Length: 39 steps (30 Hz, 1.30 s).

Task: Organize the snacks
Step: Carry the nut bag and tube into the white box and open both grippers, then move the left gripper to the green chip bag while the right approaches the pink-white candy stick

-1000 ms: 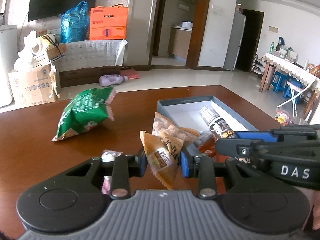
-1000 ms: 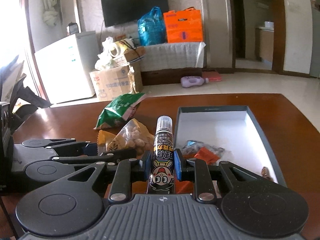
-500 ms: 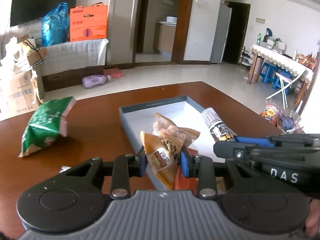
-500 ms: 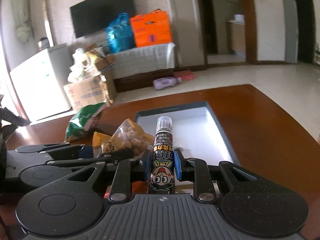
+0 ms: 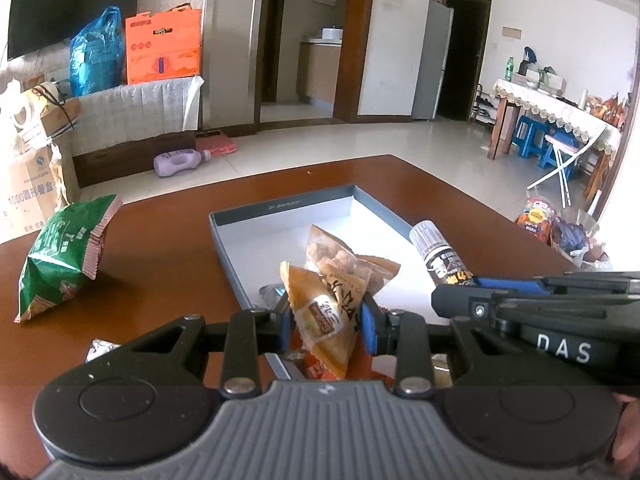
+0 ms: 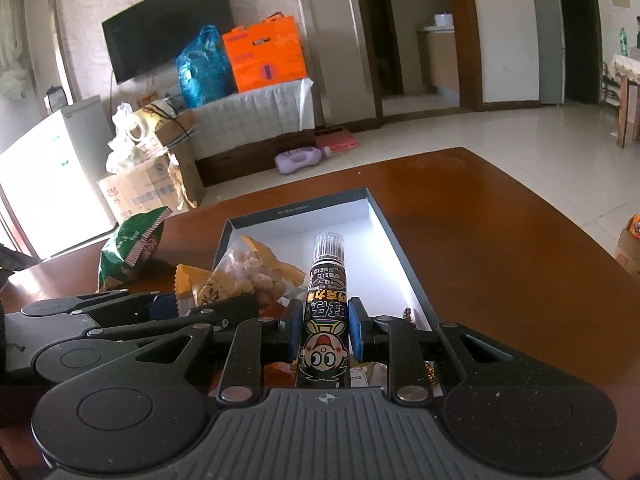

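My left gripper (image 5: pixel 326 320) is shut on an orange snack packet (image 5: pixel 328 308) with clear front showing brown nuggets, held over the near left part of the grey box (image 5: pixel 224 232). My right gripper (image 6: pixel 323 330) is shut on a black cartoon-printed tube (image 6: pixel 324 308) with a clear ribbed cap, held upright above the box (image 6: pixel 400 256). In the left wrist view the tube (image 5: pixel 440 256) and the right gripper's black body appear at the right. The packet (image 6: pixel 248 276) shows left of the tube in the right wrist view. Small wrapped snacks lie in the box's near end, mostly hidden.
A green crisp bag (image 5: pixel 64 256) stands on the brown table (image 5: pixel 160 264) left of the box. A small silver wrapper (image 5: pixel 100 350) lies near the left gripper. The table's far edge (image 6: pixel 440 156) runs behind the box; boxes and bags crowd the floor beyond.
Both grippers have shifted over the box with their snacks still held: the packet now hangs above the box's left side, and the tube stands over its white interior. The right gripper has rolled.
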Motion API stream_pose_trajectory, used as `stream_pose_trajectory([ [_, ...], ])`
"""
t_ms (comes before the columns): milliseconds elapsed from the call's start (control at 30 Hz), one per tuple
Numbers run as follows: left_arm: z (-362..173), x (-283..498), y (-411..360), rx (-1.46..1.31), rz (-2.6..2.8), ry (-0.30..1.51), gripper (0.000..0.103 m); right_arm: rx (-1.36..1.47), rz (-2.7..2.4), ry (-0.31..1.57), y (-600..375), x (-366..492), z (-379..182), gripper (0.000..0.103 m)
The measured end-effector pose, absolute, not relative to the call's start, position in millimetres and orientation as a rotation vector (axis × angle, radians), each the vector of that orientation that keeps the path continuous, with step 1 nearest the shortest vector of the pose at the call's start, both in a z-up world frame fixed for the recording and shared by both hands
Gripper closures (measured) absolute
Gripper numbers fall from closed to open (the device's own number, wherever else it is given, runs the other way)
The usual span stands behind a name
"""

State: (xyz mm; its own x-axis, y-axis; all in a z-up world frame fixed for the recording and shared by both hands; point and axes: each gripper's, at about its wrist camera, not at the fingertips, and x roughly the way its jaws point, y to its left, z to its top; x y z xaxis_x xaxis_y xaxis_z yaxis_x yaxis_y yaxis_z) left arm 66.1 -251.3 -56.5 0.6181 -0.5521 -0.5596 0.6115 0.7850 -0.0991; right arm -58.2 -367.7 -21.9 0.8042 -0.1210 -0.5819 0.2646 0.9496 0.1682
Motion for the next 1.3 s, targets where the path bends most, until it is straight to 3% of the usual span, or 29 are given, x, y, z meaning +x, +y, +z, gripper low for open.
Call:
stream_pose_trajectory([
  [333, -58, 74, -258, 0.116, -0.663, 0.593, 0.072, 0.249, -0.217, 0.624, -364, -54, -26, 0.077],
  [567, -59, 80, -265, 0.139, -0.632, 0.58, 0.066, 0.232, -0.233, 0.629, -360, -52, -30, 0.075],
  [633, -57, 82, -265, 0.137, -0.62, 0.574, 0.064, 0.229, -0.244, 0.617, -359, -53, -28, 0.07],
  [700, -54, 84, -264, 0.135, -0.604, 0.565, 0.061, 0.237, -0.261, 0.609, -362, -55, -29, 0.056],
  [800, -49, 86, -259, 0.129, -0.586, 0.551, 0.053, 0.237, -0.274, 0.591, -361, -57, -28, 0.045],
  [900, -43, 84, -254, 0.114, -0.597, 0.535, 0.037, 0.207, -0.253, 0.576, -355, -57, -27, 0.034],
  [933, -40, 81, -254, 0.118, -0.597, 0.517, 0.033, 0.181, -0.247, 0.572, -349, -56, -26, 0.034],
  [1300, -20, 70, -249, 0.125, -0.623, 0.478, 0.032, 0.115, -0.218, 0.554, -336, -56, -17, 0.034],
])
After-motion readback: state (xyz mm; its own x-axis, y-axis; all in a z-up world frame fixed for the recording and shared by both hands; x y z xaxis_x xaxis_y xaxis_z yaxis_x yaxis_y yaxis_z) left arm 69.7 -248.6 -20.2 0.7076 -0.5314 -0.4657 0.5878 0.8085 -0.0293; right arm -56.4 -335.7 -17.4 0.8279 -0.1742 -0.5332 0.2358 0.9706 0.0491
